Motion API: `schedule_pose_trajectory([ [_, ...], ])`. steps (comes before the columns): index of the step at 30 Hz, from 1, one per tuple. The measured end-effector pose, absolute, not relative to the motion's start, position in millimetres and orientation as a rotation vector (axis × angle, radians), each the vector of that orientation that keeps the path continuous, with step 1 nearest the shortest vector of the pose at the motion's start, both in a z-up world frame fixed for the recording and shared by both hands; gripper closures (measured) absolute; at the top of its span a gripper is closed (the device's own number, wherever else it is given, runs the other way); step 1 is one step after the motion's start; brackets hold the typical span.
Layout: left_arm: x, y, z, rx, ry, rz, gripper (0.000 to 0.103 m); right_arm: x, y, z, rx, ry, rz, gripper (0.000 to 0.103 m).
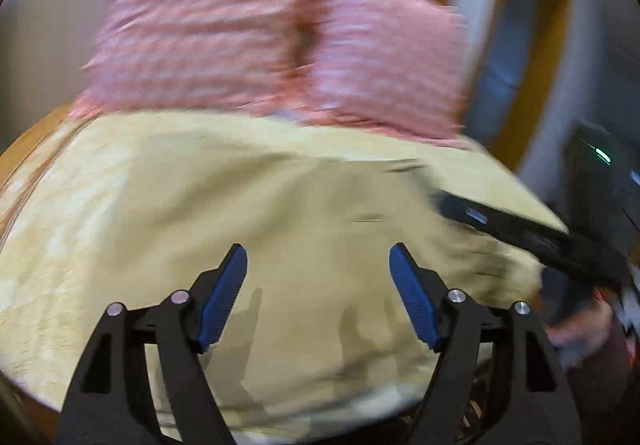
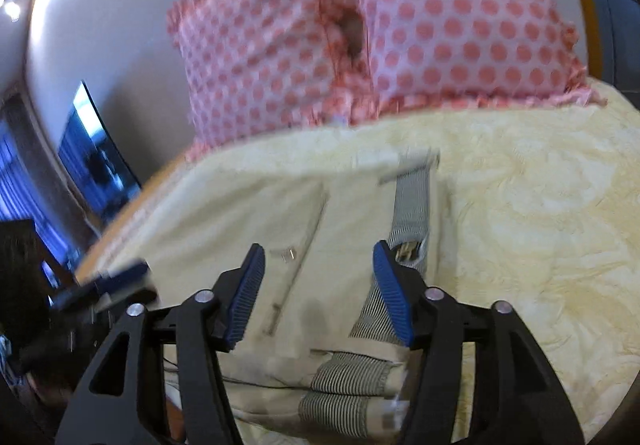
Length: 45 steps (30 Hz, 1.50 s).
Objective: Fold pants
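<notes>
- The pants, beige with striped pocket lining turned out, are seen spread on the yellow bedspread of a bed, toward its left side in the right wrist view.
- The right gripper is held above the pants with its blue-padded fingers spread apart; nothing is gripped between them.
- The left gripper is likewise released, its fingers parted over the beige cloth, nothing clamped.
- In the left wrist view the right gripper's black body is seen near the cloth's right edge; much of this view is motion-blurred.
- Two pink dotted pillows are set along the far edge of the bed, against the wall.
- A wide bare stretch of bedspread is left open to the right of the pants.
- The bed's wooden edge is visible close beside the pants on the left.
</notes>
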State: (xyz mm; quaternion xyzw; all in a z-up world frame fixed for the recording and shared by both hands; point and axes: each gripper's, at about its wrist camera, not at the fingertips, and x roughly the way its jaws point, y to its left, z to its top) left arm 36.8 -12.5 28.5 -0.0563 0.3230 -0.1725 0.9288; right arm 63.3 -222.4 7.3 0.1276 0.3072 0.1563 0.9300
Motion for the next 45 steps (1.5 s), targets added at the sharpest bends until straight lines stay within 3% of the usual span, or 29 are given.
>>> schedule_pose_trajectory([
  [4,46.3,2.0,7.8,-0.135,0.745,-0.334,0.035,57.4,-211.4,-11.4,0.174,0.707,0.296,0.042],
  [8,46.3,4.6,23.1,-0.112,0.764,-0.426,0.034,56.2,-213.4,1.4,0.137,0.76,0.315,0.043],
  [11,63.8,35.0,45.9,-0.174,0.7,-0.395,0.027,80.0,-247.8,21.4,0.246,0.7,0.266,0.043],
  [14,100.9,68.2,58.0,-0.208,0.691,-0.324,0.026,126.9,-272.8,24.1,0.314,0.723,0.229,0.043],
  [18,155.7,93.0,43.2,-0.27,0.827,-0.305,0.029,175.9,-284.0,6.9,0.365,0.805,0.219,0.051],
  [23,187.1,93.2,21.9,-0.302,0.935,-0.341,0.029,193.5,-284.7,-9.3,0.399,0.848,0.248,0.052],
  [25,194.8,89.0,16.3,-0.328,0.956,-0.36,0.029,193.9,-284.0,-9.7,0.405,0.844,0.284,0.068],
  [26,198.7,88.4,15.2,-0.331,0.961,-0.366,0.029,192.3,-281.3,-9.4,0.404,0.84,0.313,0.07],
  [39,217.6,94.0,6.2,-0.437,0.987,-0.42,0.028,202.3,-293.8,-20.9,0.525,0.873,0.406,0.071],
  [40,217.2,92.2,6.6,-0.425,0.986,-0.417,0.028,200.5,-293.5,-20.8,0.516,0.867,0.411,0.074],
  [43,214.0,86.1,8.1,-0.375,0.987,-0.399,0.046,193.2,-284.2,-13.6,0.475,0.838,0.479,0.089],
  [44,212.7,86.2,8.7,-0.37,0.983,-0.398,0.062,191.5,-283.1,-11.1,0.477,0.828,0.494,0.09],
  [45,211.8,88.2,9.3,-0.38,0.979,-0.403,0.086,188.8,-282.4,-7.3,0.475,0.813,0.508,0.09],
])
